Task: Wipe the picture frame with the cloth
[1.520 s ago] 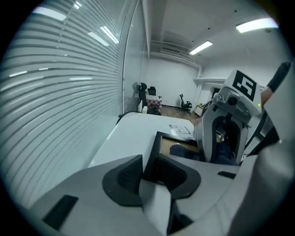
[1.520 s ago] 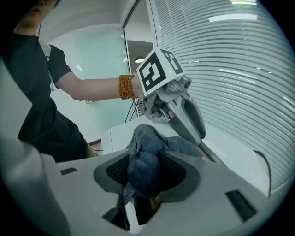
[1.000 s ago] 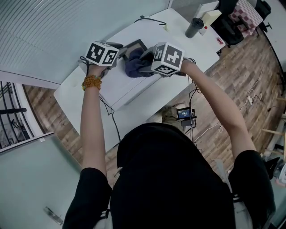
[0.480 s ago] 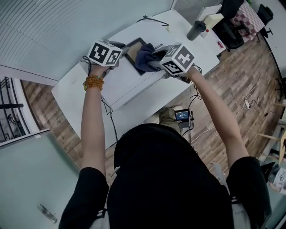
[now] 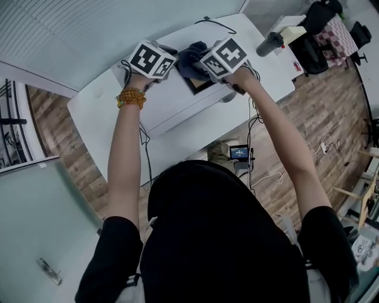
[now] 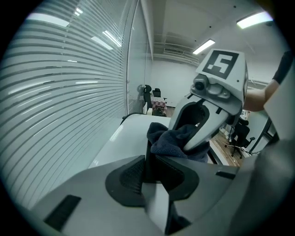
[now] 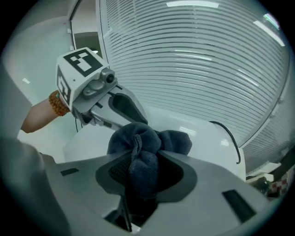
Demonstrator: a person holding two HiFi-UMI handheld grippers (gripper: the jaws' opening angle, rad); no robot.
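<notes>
A dark picture frame lies on the white table. My left gripper is shut on the frame's near edge, a thin black strip between the pads of the left gripper. A dark blue cloth is bunched on the frame. My right gripper is shut on it. In the right gripper view the cloth fills the gap of the right gripper and bulges out ahead. Most of the frame is hidden under the cloth and the grippers.
A dark tumbler and a white box stand at the table's far right end. A black cable runs along the back by the window blinds. Office chairs stand beyond the table. A small device lies on the floor.
The right gripper has slid the cloth across the frame toward the left gripper and rolled its wrist. The left gripper has stayed on the frame's edge.
</notes>
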